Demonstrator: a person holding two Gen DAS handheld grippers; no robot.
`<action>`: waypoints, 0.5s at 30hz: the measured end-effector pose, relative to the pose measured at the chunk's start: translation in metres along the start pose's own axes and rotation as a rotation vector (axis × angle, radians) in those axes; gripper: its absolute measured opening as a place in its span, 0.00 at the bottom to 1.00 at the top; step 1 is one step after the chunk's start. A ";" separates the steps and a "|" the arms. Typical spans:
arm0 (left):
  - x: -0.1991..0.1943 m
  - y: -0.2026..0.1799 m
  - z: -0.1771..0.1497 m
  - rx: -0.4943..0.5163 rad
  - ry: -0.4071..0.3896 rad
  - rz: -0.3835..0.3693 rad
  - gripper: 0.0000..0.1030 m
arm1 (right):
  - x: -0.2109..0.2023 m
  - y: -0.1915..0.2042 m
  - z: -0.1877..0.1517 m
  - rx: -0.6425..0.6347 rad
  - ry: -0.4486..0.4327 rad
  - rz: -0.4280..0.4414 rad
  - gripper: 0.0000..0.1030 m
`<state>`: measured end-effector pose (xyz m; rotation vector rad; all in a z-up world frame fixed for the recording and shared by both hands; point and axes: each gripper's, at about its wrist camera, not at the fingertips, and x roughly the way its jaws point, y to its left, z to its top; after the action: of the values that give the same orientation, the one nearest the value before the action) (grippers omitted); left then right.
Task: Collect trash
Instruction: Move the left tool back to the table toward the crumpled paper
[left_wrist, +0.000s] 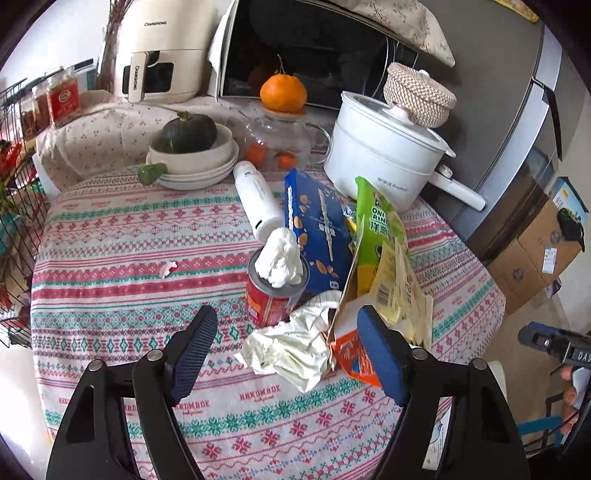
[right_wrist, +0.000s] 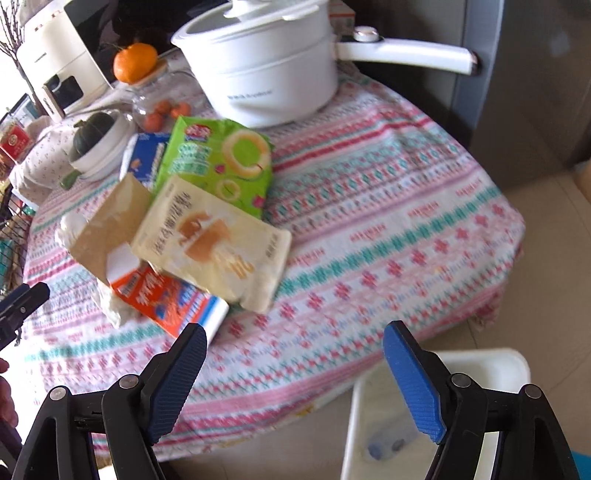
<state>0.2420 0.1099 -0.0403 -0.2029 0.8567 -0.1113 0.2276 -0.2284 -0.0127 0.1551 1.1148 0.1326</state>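
White crumpled tissue (left_wrist: 291, 347) between left tongs (left_wrist: 291, 343)

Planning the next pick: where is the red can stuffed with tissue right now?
In the left wrist view the red can stands mid-table, just ahead of the open left gripper, beside the blue snack box and behind the crumpled tissue.

A table (right_wrist: 388, 221) under a striped patterned cloth fills mid-frame; a grey refrigerator (left_wrist: 517, 129) stands upper right, beige tiled floor (right_wrist: 546, 206) below.
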 end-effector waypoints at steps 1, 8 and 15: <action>0.004 -0.001 0.003 -0.001 -0.012 -0.004 0.72 | 0.004 0.003 0.001 0.001 -0.008 0.006 0.82; 0.040 -0.003 0.016 0.002 -0.044 0.054 0.51 | 0.037 0.016 0.007 -0.007 0.052 0.008 0.82; 0.053 -0.002 0.021 -0.015 -0.064 0.084 0.30 | 0.049 0.017 0.013 -0.011 0.056 -0.019 0.82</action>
<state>0.2921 0.1009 -0.0657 -0.1833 0.8013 -0.0196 0.2601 -0.2037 -0.0472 0.1316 1.1713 0.1262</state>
